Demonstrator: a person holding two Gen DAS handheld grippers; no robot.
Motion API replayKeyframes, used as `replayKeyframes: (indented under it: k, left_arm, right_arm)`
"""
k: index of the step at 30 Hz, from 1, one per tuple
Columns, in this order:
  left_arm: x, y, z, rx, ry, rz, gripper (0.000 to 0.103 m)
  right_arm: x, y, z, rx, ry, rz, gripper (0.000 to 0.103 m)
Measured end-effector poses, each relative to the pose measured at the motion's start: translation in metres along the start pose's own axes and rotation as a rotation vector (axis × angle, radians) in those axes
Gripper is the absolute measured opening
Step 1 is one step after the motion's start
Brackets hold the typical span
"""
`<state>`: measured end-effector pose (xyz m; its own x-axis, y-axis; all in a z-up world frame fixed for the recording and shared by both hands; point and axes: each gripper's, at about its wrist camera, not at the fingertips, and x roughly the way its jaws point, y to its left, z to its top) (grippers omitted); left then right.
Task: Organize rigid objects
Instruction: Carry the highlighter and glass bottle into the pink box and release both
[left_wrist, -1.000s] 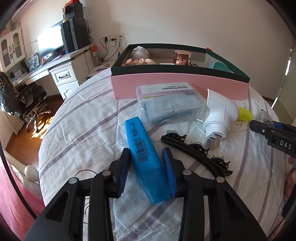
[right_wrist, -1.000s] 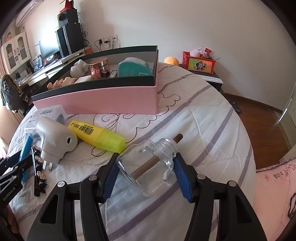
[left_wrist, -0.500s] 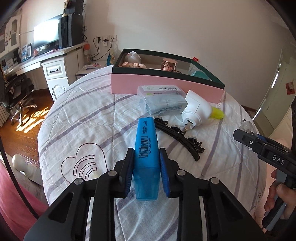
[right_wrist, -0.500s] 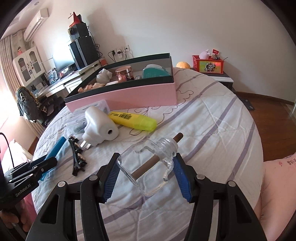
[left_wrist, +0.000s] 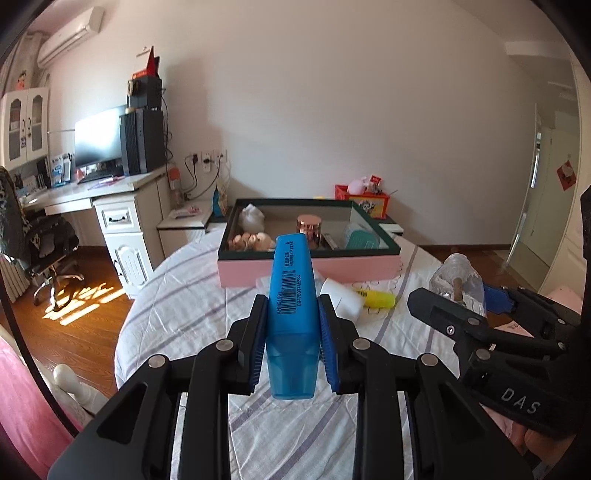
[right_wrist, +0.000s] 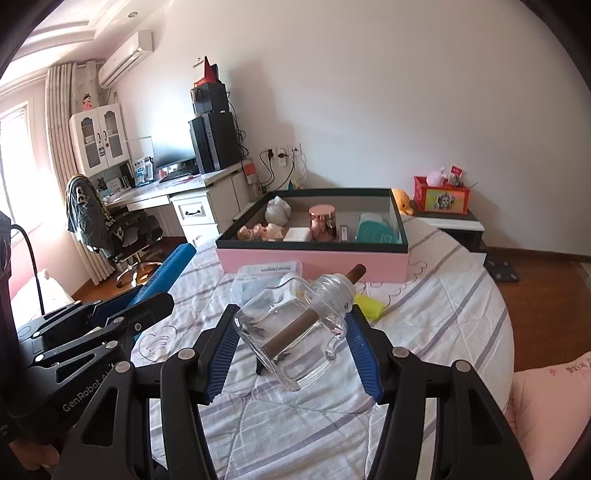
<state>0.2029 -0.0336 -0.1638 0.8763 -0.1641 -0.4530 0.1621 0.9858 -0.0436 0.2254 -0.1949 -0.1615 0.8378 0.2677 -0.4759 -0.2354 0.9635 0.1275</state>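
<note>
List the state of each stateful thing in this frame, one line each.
Left gripper: shut on blue highlighter, lifted.
Right gripper: shut on glass bottle, lifted.
Pink box: open, partly filled.
Yellow highlighter: lying on bed.
Flosser box: closed, on bed.

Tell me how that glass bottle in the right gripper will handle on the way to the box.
The glass bottle looks smooth and hard, so it may slip between the right gripper's pads. It is probably fragile if dropped. It looks empty apart from a brown stick, so likely light.
</note>
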Motion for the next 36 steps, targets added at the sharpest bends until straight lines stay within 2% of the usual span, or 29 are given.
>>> replayKeyframes:
  k: [9,17,22,27,36]
  left_arm:
    - [-0.039,-0.011,0.024,0.034,-0.143,0.063,0.027]
    - [-0.043,-0.012,0.028,0.042,-0.154,0.068,0.027]
    - [-0.03,-0.014,0.03,0.052,-0.135,0.068,0.027]
    - [0.005,-0.017,0.039,0.068,-0.102,0.061,0.027]
    - [0.125,-0.019,0.077,0.135,0.013,0.032,0.027]
  right_arm:
    - [-0.045,0.026,0.024,-0.085,-0.135,-0.052,0.059]
    - [-0.049,0.029,0.029,-0.094,-0.153,-0.047,0.059]
    - [-0.04,0.025,0.031,-0.1,-0.143,-0.046,0.059]
    - [-0.014,0.016,0.04,-0.113,-0.121,-0.055,0.056]
    - [0.081,-0.028,0.077,-0.12,-0.048,-0.084,0.056]
